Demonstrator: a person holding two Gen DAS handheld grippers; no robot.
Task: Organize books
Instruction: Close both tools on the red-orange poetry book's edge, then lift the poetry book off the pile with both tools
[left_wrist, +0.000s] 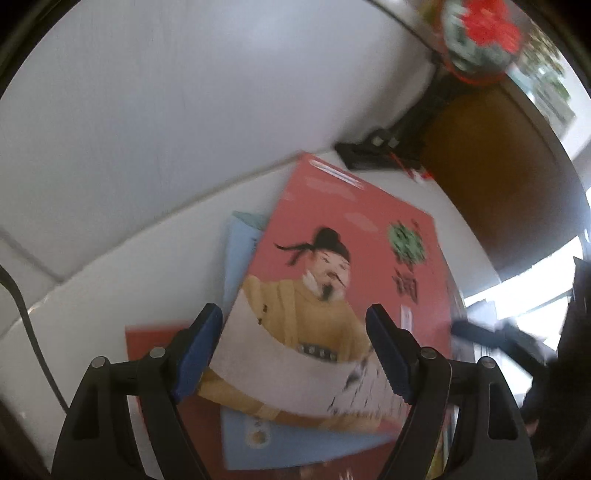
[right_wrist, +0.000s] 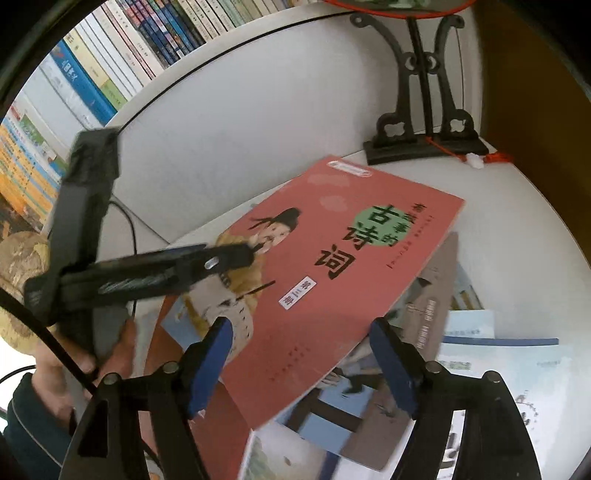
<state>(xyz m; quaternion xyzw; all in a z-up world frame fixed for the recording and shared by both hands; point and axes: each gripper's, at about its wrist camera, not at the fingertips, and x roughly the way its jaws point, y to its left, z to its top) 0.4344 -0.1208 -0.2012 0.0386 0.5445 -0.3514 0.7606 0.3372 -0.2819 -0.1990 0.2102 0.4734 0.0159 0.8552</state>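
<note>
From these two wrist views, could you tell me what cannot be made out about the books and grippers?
- Books under the red poetry book: covers mostly hidden by it, both views.
- Left gripper in right wrist view: seen side-on, contact with the book unclear.
- Left wrist view: motion blur smears the cover text.
- Shelf book spines: titles too small.

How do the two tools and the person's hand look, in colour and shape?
Both the left tool and the right tool have black plastic arms with silver pivot pins and ridged blue pads. A bare hand with a dark blue sleeve grips the left handle, beside a black cable.
</note>
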